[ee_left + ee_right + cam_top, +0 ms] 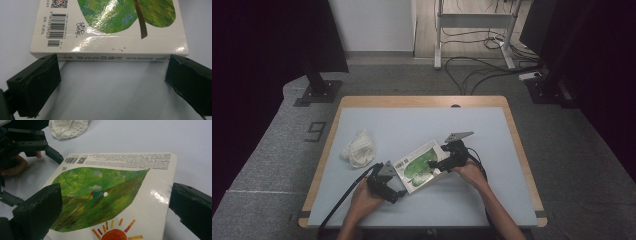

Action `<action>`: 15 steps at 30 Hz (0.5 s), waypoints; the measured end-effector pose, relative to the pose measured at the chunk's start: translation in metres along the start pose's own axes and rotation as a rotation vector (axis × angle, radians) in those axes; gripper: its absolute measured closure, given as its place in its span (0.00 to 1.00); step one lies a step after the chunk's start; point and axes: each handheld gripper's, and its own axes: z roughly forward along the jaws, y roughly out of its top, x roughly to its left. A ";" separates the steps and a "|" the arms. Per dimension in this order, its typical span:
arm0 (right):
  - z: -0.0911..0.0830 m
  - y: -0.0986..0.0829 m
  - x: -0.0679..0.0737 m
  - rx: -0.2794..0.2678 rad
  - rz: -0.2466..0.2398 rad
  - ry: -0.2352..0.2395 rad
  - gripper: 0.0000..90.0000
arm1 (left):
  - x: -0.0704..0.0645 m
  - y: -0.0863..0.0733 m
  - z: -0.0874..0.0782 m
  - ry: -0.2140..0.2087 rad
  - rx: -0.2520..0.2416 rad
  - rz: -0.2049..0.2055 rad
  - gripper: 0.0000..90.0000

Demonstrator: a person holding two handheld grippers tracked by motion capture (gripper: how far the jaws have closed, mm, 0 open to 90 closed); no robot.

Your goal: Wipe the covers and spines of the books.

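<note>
A white picture book (419, 167) with a big green leaf on its cover lies near the middle front of the table. In the left gripper view its spine (110, 57) runs across just beyond my jaws. My left gripper (400, 192) is open and faces that spine, with its jaws apart at the two ends and nothing between them. My right gripper (439, 165) is open over the opposite side of the book (112, 190), its jaws spread wide above the leaf and an orange sun drawing. One of the left gripper's fingers (53, 155) reaches the book's far corner.
A crumpled white cloth (359, 148) lies left of the book, also visible as the cloth (68, 127) in the right gripper view. The pale blue tabletop (412, 125) has a wooden rim. Stands and cables sit on the floor beyond the table.
</note>
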 end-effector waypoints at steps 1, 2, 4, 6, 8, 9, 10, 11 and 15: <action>-0.001 0.000 0.001 0.001 0.004 0.000 0.00 | 0.000 0.000 0.000 0.000 0.000 0.000 0.00; -0.001 -0.001 0.001 0.000 0.005 0.000 0.00 | 0.000 0.000 0.000 0.000 0.000 0.000 0.00; -0.003 -0.003 0.002 0.001 0.009 0.002 0.00 | 0.000 0.000 0.000 0.000 0.000 0.000 0.00; -0.005 -0.003 0.002 0.001 0.010 0.006 0.00 | 0.000 0.000 0.000 0.000 0.000 0.000 0.00; -0.006 -0.004 0.003 0.003 0.008 0.010 0.00 | 0.000 0.000 0.000 0.000 0.000 -0.001 0.00; -0.008 -0.004 0.004 0.004 0.010 0.012 0.00 | 0.000 0.000 0.000 0.000 0.001 0.001 0.00; -0.009 -0.003 0.004 -0.001 0.012 0.014 0.00 | 0.000 0.000 0.000 0.000 0.000 0.000 0.00; -0.010 -0.003 0.005 -0.002 0.011 0.016 0.00 | 0.000 0.000 0.000 0.000 -0.001 -0.001 0.00; -0.009 -0.004 0.009 0.024 0.008 0.073 0.00 | 0.000 0.000 0.000 0.000 0.000 0.000 0.00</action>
